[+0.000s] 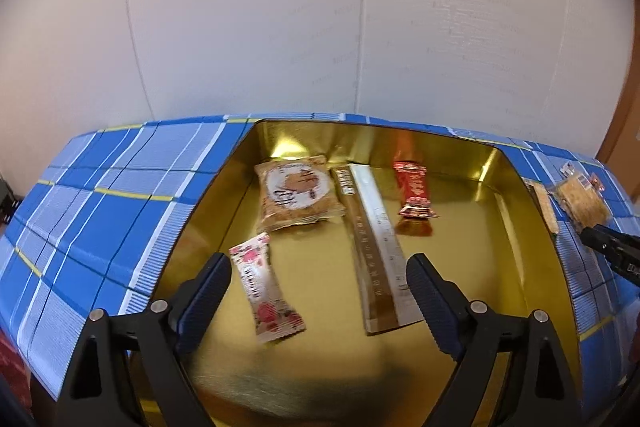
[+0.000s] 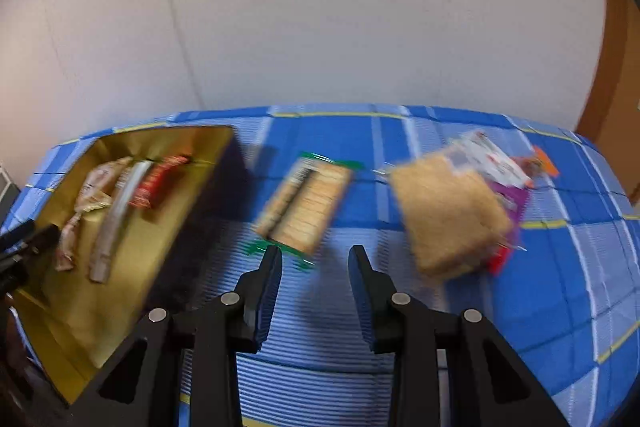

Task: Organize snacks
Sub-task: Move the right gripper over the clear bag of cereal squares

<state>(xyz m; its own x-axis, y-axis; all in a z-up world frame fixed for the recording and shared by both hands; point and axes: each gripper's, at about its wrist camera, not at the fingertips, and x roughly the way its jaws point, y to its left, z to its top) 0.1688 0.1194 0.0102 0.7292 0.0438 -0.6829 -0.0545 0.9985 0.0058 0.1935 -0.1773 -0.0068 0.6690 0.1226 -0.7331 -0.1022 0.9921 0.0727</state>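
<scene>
Now: left tool (image 1: 318, 277) wide, empty, over gold tin (image 1: 460, 267); right tool (image 2: 316, 259) narrow, empty, near cracker pack (image 2: 304, 203).

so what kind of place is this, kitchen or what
Probably a home table set up for sorting, not clearly a kitchen. A blue plaid tablecloth covers it, a gold tin holds wrapped snacks, more cracker packs lie loose, and a plain white wall stands behind.
</scene>
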